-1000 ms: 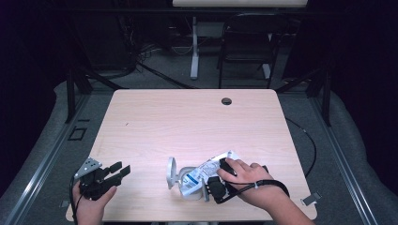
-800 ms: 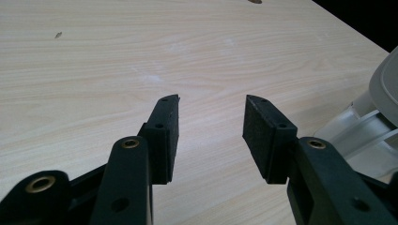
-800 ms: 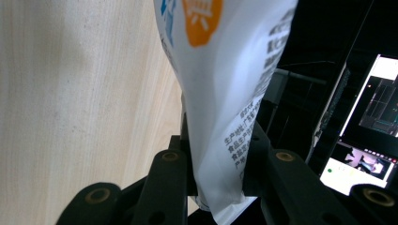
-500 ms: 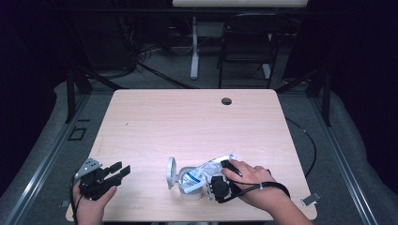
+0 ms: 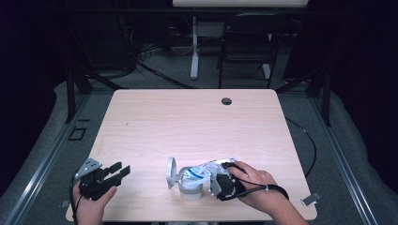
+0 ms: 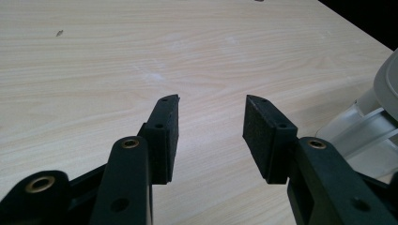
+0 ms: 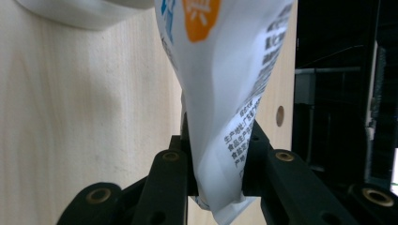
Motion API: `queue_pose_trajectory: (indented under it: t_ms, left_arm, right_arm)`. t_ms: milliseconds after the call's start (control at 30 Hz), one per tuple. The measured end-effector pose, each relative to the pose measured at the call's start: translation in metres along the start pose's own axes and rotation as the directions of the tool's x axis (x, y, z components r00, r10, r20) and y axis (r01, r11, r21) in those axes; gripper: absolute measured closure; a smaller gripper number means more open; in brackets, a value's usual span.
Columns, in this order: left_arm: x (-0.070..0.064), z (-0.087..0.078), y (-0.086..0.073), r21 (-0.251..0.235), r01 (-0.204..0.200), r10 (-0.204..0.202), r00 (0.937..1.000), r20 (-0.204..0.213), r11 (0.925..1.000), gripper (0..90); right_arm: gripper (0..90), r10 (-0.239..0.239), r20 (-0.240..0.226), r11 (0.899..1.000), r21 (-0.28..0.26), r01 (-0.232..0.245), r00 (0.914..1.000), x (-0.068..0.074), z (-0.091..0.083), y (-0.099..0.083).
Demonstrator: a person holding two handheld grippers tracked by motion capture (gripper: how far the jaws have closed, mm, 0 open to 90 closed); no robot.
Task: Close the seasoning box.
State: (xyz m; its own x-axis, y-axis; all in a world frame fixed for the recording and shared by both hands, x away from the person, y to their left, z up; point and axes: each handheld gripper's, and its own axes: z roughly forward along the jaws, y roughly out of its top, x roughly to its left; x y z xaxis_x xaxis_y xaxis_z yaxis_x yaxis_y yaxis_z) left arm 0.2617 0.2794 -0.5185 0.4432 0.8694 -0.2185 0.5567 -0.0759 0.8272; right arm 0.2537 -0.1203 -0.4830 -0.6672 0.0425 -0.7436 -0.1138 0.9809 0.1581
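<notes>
A white pouch (image 5: 205, 169) with blue and orange print leans over a pale round container (image 5: 190, 190) near the table's front edge. The container's round lid (image 5: 172, 172) stands up at its left. My right gripper (image 5: 212, 183) is shut on the pouch's lower end; in the right gripper view the pouch (image 7: 220, 56) rises from between the jaws of that gripper (image 7: 218, 136), with the container's rim (image 7: 84, 11) above. My left gripper (image 5: 123, 169) rests at the front left corner, open, with nothing between its pads (image 6: 211, 122). The container (image 6: 375, 126) shows at its right.
The light wooden table (image 5: 187, 122) has a dark cable hole (image 5: 226, 101) near its far edge. Behind the table stand a black chair (image 5: 244, 42) and a white table leg (image 5: 194, 47). A cable (image 5: 307, 140) trails off the right side.
The right hand has shifted slightly toward the front edge with the pouch still in the gripper. The left gripper has stayed put.
</notes>
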Motion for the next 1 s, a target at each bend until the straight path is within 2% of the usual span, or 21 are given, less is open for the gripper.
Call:
queue_pose_trajectory:
  t_ms: [267, 467, 667, 700, 800, 867, 933, 1000]
  left_arm:
    - [0.001, 0.001, -0.001, 0.009, 0.002, -0.002, 1.0000, -0.002, 1.0000, 56.5]
    - [0.001, 0.002, -0.002, 0.016, 0.000, 0.000, 1.0000, -0.002, 0.9999, 56.5]
    - [0.001, 0.002, -0.002, 0.014, 0.003, -0.002, 1.0000, -0.002, 0.9999, 56.5]
    - [0.001, 0.002, -0.002, 0.012, 0.005, -0.005, 1.0000, -0.001, 0.9999, 56.5]
    - [0.002, 0.002, -0.002, 0.012, 0.006, -0.006, 1.0000, -0.001, 0.9999, 56.4]
    - [0.001, 0.001, -0.002, 0.012, 0.005, -0.005, 1.0000, -0.002, 0.9999, 56.4]
    - [0.001, 0.001, -0.002, 0.013, 0.004, -0.004, 1.0000, -0.001, 0.9999, 56.4]
    - [0.001, 0.001, -0.002, 0.013, 0.004, -0.004, 1.0000, -0.001, 0.9999, 56.3]
  right_arm:
    - [76.6, 0.082, -0.020, 0.995, -0.056, -0.083, 0.9964, 0.004, -0.002, -0.006]
    - [76.9, 0.159, -0.035, 0.981, -0.103, -0.162, 0.9867, 0.008, -0.006, -0.009]
    - [77.1, 0.220, -0.045, 0.967, -0.122, -0.224, 0.9745, 0.008, -0.006, -0.014]
    - [77.1, 0.239, -0.050, 0.960, -0.137, -0.244, 0.9697, 0.008, -0.006, -0.015]
    - [77.2, 0.269, -0.058, 0.949, -0.153, -0.275, 0.9615, 0.008, -0.007, -0.018]
    - [77.2, 0.299, -0.063, 0.938, -0.166, -0.305, 0.9522, 0.009, -0.006, -0.020]
    - [77.3, 0.303, -0.065, 0.937, -0.159, -0.310, 0.9507, 0.009, -0.005, -0.022]
    - [77.4, 0.319, -0.072, 0.931, -0.161, -0.327, 0.9450, 0.010, -0.005, -0.022]
